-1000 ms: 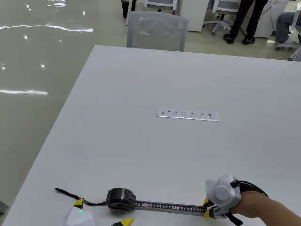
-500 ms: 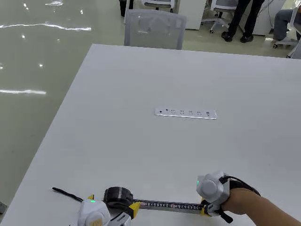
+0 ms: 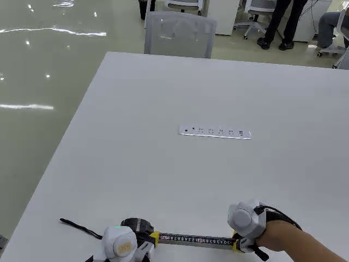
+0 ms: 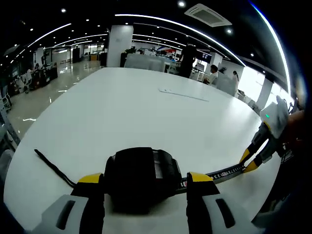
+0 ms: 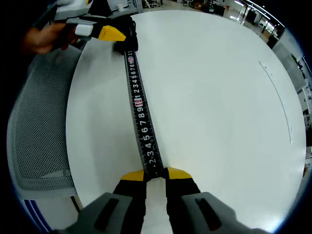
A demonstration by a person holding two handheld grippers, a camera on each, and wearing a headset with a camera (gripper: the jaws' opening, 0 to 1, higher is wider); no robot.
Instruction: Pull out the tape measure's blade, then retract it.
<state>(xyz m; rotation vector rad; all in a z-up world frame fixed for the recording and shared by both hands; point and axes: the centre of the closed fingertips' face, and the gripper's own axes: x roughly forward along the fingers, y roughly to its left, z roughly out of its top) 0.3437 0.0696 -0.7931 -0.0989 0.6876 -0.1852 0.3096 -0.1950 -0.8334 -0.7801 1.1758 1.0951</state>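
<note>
A black tape measure (image 4: 141,173) lies near the table's front edge, and its case (image 3: 137,225) sits between the jaws of my left gripper (image 4: 145,179), which is shut on it. The blade (image 5: 139,102) lies flat on the table, running right from the case. My right gripper (image 5: 155,174) is shut on the blade's end hook. In the head view the left gripper (image 3: 143,240) is at the bottom left and the right gripper (image 3: 236,244) at the bottom right, with the blade (image 3: 193,239) between them. A black wrist strap (image 3: 76,226) trails left of the case.
A white power strip (image 3: 215,132) lies in the middle of the white table (image 3: 163,98). A grey mesh chair (image 3: 180,33) stands at the far edge, and people and office chairs are farther back. Another mesh chair (image 5: 41,126) is by the near edge.
My left gripper has come up from the near edge and closed around the tape measure case. The right gripper has kept hold of the blade end, nearly still.
</note>
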